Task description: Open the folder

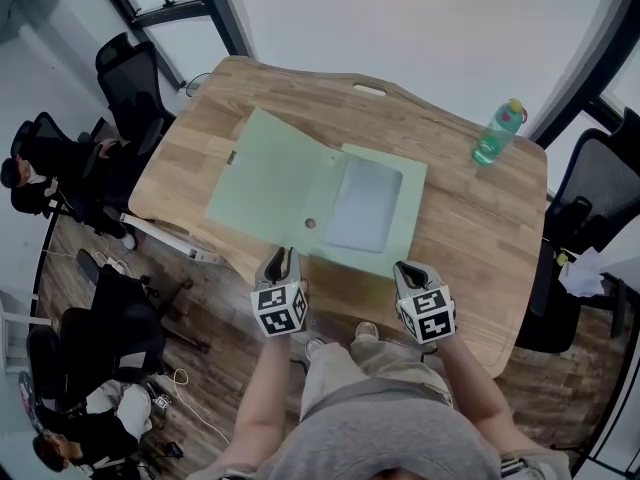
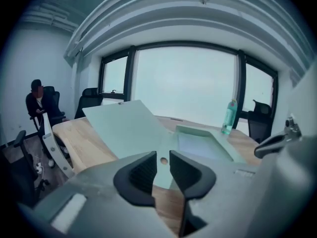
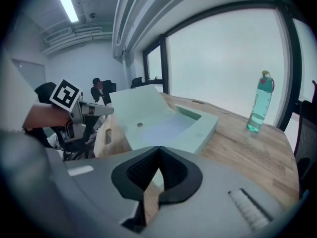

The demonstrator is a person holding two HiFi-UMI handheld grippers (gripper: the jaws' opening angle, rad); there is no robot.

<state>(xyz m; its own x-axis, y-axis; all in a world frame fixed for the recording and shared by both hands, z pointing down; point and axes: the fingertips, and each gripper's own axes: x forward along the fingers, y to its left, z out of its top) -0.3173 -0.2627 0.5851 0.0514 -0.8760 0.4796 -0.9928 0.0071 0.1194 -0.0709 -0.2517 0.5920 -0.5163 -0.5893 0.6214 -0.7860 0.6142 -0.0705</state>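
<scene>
Green folder point(image 1: 300, 193), mid-table point(image 1: 480, 238), cover lying open to the left; left gripper point(image 1: 283, 260) narrowly parted, empty; right gripper point(image 1: 408, 268) clenched on nothing; both near edge: lift clear without snagging the cover

A light wooden table point(image 1: 470, 258) stands on a dark plank floor point(image 1: 215, 288) beside broad windows point(image 2: 185, 83). Black office chairs point(image 1: 130, 78) surround it, and a ceiling strip light point(image 3: 66, 3) glows overhead.

Grey left claw point(image 2: 162, 158), black ribbed pads point(image 2: 142, 173)
</scene>
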